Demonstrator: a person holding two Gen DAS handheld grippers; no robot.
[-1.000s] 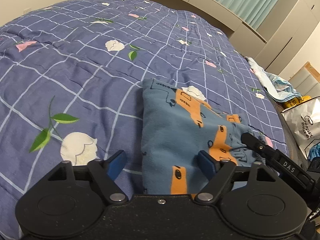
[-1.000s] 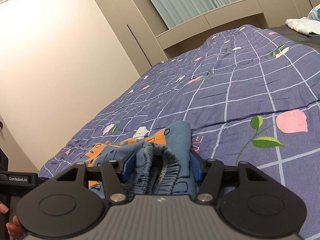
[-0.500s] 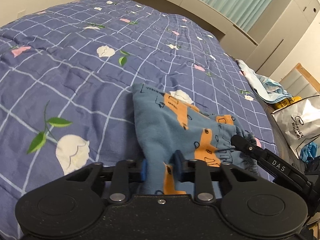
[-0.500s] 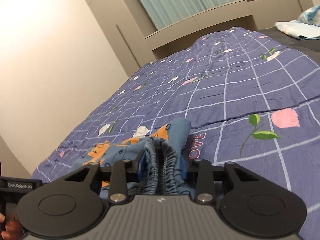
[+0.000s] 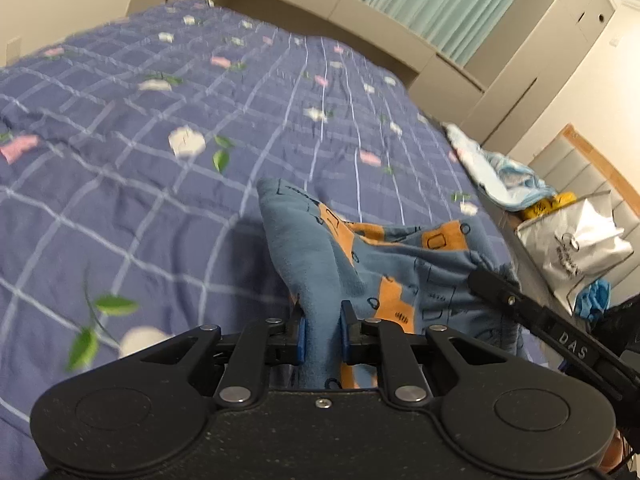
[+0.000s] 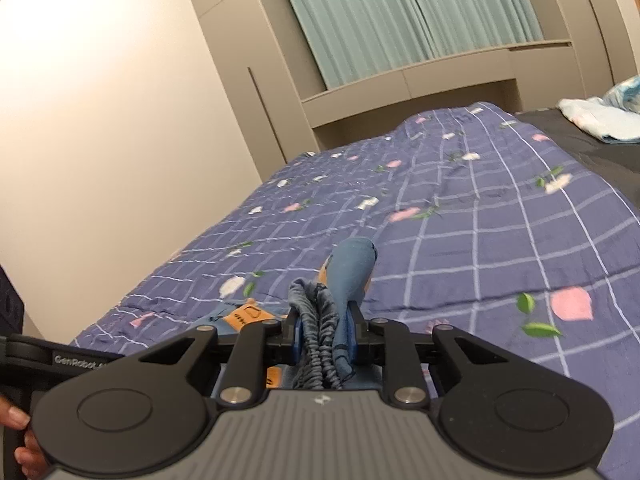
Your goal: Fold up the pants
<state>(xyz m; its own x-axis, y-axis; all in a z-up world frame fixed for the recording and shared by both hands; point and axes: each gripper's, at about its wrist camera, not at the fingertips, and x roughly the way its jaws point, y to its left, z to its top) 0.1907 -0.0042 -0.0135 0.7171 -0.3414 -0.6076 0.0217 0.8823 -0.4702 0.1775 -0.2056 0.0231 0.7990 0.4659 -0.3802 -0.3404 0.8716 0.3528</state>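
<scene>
The blue pants [image 5: 384, 264] with orange patches lie folded on the purple checked bedspread [image 5: 160, 160]. My left gripper [image 5: 322, 334] is closing, its blue pads pressing a fold of plain blue cloth at the near edge, and that edge is lifted off the bed. In the right wrist view my right gripper [image 6: 323, 332] is closing too, pinching the gathered elastic waistband of the pants [image 6: 344, 276], which stand up between its fingers. The other gripper's black body reaches in from the right in the left wrist view and from the left in the right wrist view.
Beige wardrobes and a green curtain [image 6: 400, 16] stand behind the bed. A light blue cloth [image 5: 508, 176] lies at the bed's far right edge. Beside the bed are a silver bag [image 5: 576, 240] and a yellow item. A person's hand [image 6: 20, 436] holds the left handle.
Both grippers went from wide open around the cloth to clamped on it. Both then rose, pulling the pants' near edge and waistband up off the bedspread.
</scene>
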